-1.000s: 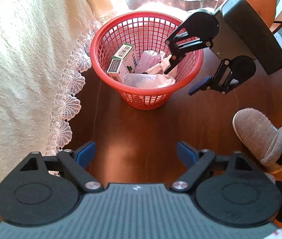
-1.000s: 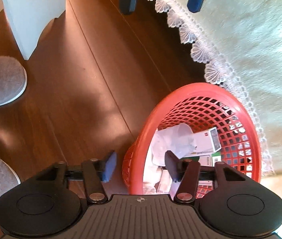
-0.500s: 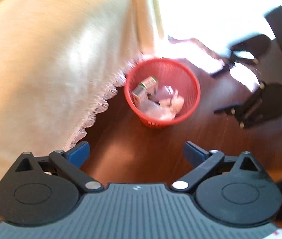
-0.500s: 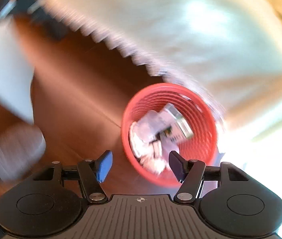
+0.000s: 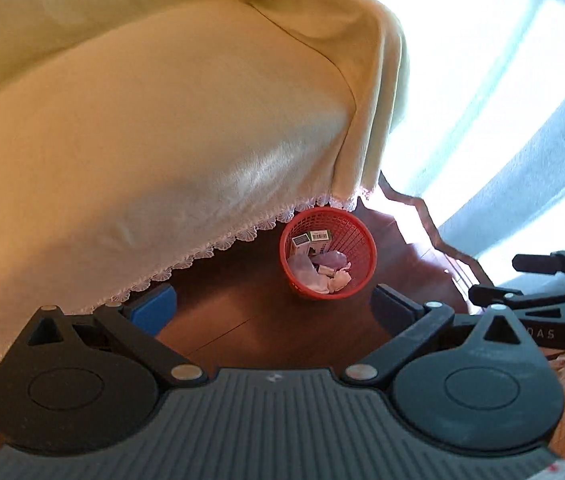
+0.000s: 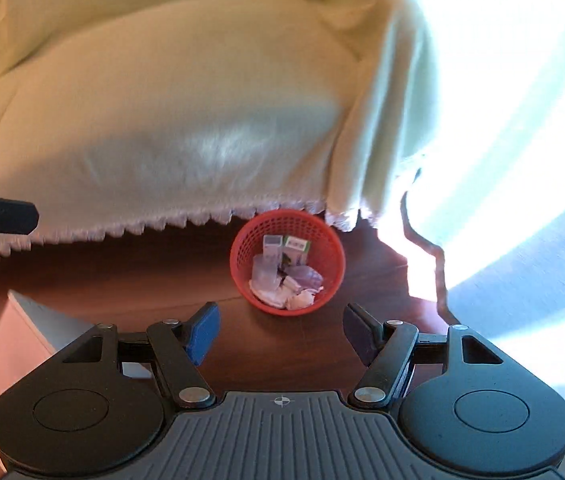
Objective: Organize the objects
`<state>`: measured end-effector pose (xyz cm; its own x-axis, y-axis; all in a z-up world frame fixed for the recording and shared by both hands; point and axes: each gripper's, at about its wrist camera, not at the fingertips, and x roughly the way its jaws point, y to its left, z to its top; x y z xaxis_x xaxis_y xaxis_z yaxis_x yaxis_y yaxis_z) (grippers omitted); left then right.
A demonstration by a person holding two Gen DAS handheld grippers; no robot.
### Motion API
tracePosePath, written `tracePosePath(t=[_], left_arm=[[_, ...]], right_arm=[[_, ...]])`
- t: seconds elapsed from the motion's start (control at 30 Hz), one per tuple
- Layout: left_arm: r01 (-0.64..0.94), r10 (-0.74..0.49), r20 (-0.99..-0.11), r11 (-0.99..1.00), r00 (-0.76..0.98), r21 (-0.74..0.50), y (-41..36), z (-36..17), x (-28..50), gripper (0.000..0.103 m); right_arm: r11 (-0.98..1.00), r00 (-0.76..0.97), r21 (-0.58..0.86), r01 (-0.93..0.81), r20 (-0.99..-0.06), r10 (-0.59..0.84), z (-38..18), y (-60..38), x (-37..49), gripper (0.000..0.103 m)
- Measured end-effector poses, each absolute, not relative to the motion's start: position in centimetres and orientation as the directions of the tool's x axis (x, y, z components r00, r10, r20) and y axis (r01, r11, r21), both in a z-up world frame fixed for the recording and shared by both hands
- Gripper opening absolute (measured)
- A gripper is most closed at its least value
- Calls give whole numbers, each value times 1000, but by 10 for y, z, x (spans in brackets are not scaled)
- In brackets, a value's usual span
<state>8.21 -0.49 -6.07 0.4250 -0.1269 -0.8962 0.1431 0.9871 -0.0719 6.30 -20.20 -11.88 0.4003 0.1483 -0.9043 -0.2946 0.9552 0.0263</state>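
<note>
**Red mesh basket seen from high above, both claws empty**

Red plastic mesh basket (image 5: pixel 328 254) sits on the dark wooden floor (image 5: pixel 242 304), just past the middle of both wrist views. At the bottom of the left wrist view, the left gripper (image 5: pixel 272 306) fills the frame edge, its blue-padded jaws spread wide with only floor between them. At the bottom of the right wrist view, the right gripper (image 6: pixel 278 330) has its jaws opening, also with nothing between them. A white block-shaped piece of furniture (image 6: pixel 10 344) stands at the lower left of that view.

Beyond the jaws, the basket holds two small white-and-green cardboard boxes (image 6: pixel 286 250) leaning at its far side and crumpled white paper and clear plastic wrappers (image 6: pixel 286 286) heaped at its near side. Just behind the basket hangs the scalloped lace hem (image 5: pixel 218 246) of a cream-yellow fabric cover (image 5: pixel 162 120) that fills the upper left of both views. Bright window light washes out the upper right.
</note>
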Motion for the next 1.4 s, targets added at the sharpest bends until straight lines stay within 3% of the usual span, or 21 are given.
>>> tracePosePath(t=[0.2, 0.57, 1.4], left_arm=[[61, -102, -892, 995, 441, -84, 14, 9, 49, 102], [61, -91, -852, 996, 516, -70, 17, 99, 4, 102], [2, -43, -814, 999, 580, -51, 1, 163, -19, 102]], right_arm=[[988, 440, 36, -152, -892, 101, -38, -199, 27, 66], [994, 489, 53, -95, -868, 93, 68, -189, -20, 66], [995, 530, 49, -92, -843, 91, 126, -202, -28, 66]])
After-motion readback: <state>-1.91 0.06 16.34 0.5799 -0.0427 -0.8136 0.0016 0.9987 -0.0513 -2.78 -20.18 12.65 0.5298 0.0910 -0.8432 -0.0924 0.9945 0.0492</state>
